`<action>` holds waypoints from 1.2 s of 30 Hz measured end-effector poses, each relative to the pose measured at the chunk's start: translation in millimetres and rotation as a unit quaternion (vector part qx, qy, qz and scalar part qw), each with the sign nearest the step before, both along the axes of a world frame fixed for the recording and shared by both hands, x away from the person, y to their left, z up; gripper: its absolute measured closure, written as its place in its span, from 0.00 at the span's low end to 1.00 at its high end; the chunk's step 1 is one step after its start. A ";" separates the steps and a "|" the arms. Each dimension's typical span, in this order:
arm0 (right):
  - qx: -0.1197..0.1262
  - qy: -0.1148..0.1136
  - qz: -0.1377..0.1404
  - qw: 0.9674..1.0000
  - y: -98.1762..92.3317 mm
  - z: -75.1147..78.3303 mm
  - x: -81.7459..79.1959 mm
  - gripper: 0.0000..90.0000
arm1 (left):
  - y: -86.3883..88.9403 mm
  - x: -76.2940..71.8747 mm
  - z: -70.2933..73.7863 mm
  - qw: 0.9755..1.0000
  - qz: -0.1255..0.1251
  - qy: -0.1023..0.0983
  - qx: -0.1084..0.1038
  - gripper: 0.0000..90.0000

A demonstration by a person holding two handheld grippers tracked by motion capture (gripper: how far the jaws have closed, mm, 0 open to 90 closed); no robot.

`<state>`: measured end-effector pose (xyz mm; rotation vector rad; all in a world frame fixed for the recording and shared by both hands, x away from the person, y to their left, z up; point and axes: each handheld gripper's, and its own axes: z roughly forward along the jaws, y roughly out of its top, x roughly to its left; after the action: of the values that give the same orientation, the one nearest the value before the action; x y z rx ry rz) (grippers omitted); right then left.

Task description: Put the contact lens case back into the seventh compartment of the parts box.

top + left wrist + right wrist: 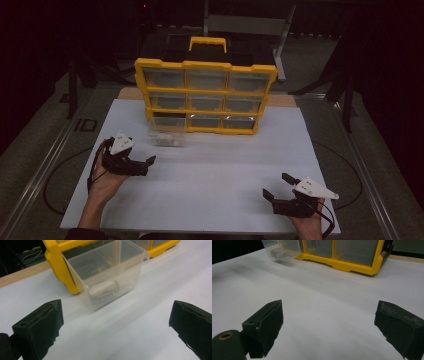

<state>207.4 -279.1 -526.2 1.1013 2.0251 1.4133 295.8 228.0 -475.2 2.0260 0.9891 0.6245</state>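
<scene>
A yellow drawer cabinet (205,95) with clear drawers stands at the back of the white board (200,200). One clear drawer (166,138) is pulled out and sits on the board before the cabinet's lower left slot. In the left gripper view this clear drawer (110,272) holds a pale cylindrical part (105,288). My left gripper (137,162) rests open at the left, just short of that drawer, nothing between its jaws. My right gripper (277,187) stands open at the front right, empty. In the right gripper view the cabinet (342,255) and drawer (278,251) lie far ahead.
A grey metal frame (250,25) stands behind the cabinet. Metal rails (45,165) run along both sides of the board. Cables loop on the dark table beside the board. A wooden strip (22,275) edges the board behind the cabinet.
</scene>
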 end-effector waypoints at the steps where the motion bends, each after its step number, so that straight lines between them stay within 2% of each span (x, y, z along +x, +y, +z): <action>1: 0.003 -0.002 0.001 1.000 0.2 0.4 -0.1 0.09 | 2.2 -5.1 -6.5 1.000 0.002 -0.008 -0.007 0.00; 3: 0.005 -0.003 0.002 1.000 0.6 0.7 -0.2 0.09 | 2.2 -5.1 -6.5 1.000 0.002 -0.008 -0.007 0.00; 4: 0.005 -0.004 0.003 1.000 1.1 1.1 -0.4 0.09 | 5.1 -11.7 -13.2 0.999 0.000 -0.020 -0.025 0.00; 5: 0.006 -0.005 0.003 1.000 1.4 1.2 -0.6 0.09 | 5.9 -14.7 -15.5 0.999 0.001 -0.025 -0.031 0.00; 6: 0.005 -0.005 0.004 1.000 1.6 1.2 -0.7 0.09 | 6.2 -18.6 -17.8 0.999 0.001 -0.034 -0.035 0.00; 7: 0.005 -0.006 0.004 1.000 1.7 1.3 -0.8 0.09 | 6.2 -18.6 -17.8 0.999 0.001 -0.034 -0.035 0.00; 8: 0.007 -0.007 0.002 1.000 1.7 1.4 -0.9 0.09 | 6.3 -27.6 -22.9 0.998 0.001 -0.049 -0.038 0.00; 10: 0.009 -0.012 0.002 1.000 1.0 1.6 -0.7 0.09 | 7.2 -33.2 -26.6 0.998 0.002 -0.057 -0.039 0.00; 14: 0.009 -0.015 0.002 1.000 1.7 2.4 -1.1 0.09 | 10.8 -42.0 -35.0 0.997 0.007 -0.062 -0.055 0.00; 18: 0.010 -0.018 0.006 1.000 4.2 3.0 -1.5 0.09 | 10.9 -48.1 -43.7 0.997 -0.001 -0.059 -0.058 0.00; 22: 0.010 -0.022 0.011 1.000 6.9 3.8 -1.0 0.09 | 12.2 -51.7 -46.6 0.996 -0.003 -0.063 -0.063 0.00; 29: 0.011 -0.029 0.019 0.999 11.8 4.2 -0.1 0.09 | 15.3 -60.6 -46.1 0.994 0.005 -0.082 -0.068 0.00; 34: 0.013 -0.039 0.020 0.999 13.1 6.0 5.2 0.09 | 21.0 -63.0 -42.0 0.991 0.018 -0.103 -0.083 0.00; 36: 0.014 -0.043 0.019 0.999 13.1 6.7 9.5 0.09 | 24.5 -62.7 -41.0 0.990 0.021 -0.103 -0.094 0.00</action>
<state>216.9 -265.9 -519.5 0.9998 1.9808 1.4860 233.1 252.5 -516.2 1.7429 0.9318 0.7200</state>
